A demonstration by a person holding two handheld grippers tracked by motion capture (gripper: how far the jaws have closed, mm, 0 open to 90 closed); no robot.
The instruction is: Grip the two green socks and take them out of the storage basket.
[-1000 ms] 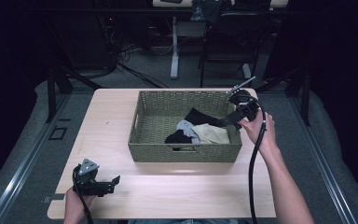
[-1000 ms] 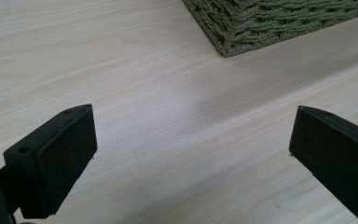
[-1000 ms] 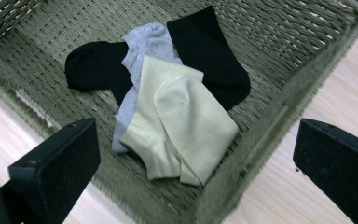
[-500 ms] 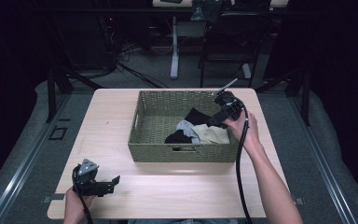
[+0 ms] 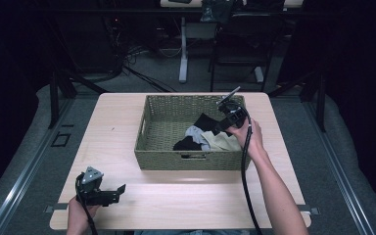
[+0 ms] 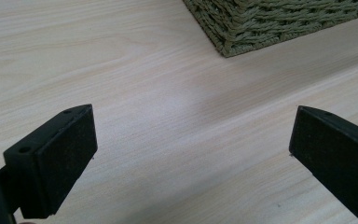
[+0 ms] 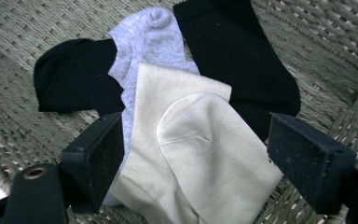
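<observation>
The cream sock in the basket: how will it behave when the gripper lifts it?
The cream sock is thin folded cloth, so it will probably hang limp and unfold. It looks light. It overlaps the grey sock, which might drag along.

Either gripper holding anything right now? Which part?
Nothing held. Right gripper has just been closing, jaws astride the cream sock, not pressing. Left gripper open over bare table.

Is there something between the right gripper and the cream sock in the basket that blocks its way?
Nothing visible does. The right gripper sits just above the cream sock, which lies on top of the grey sock and black socks in the basket; its jaws, just closing, stand on either side of it.
</observation>
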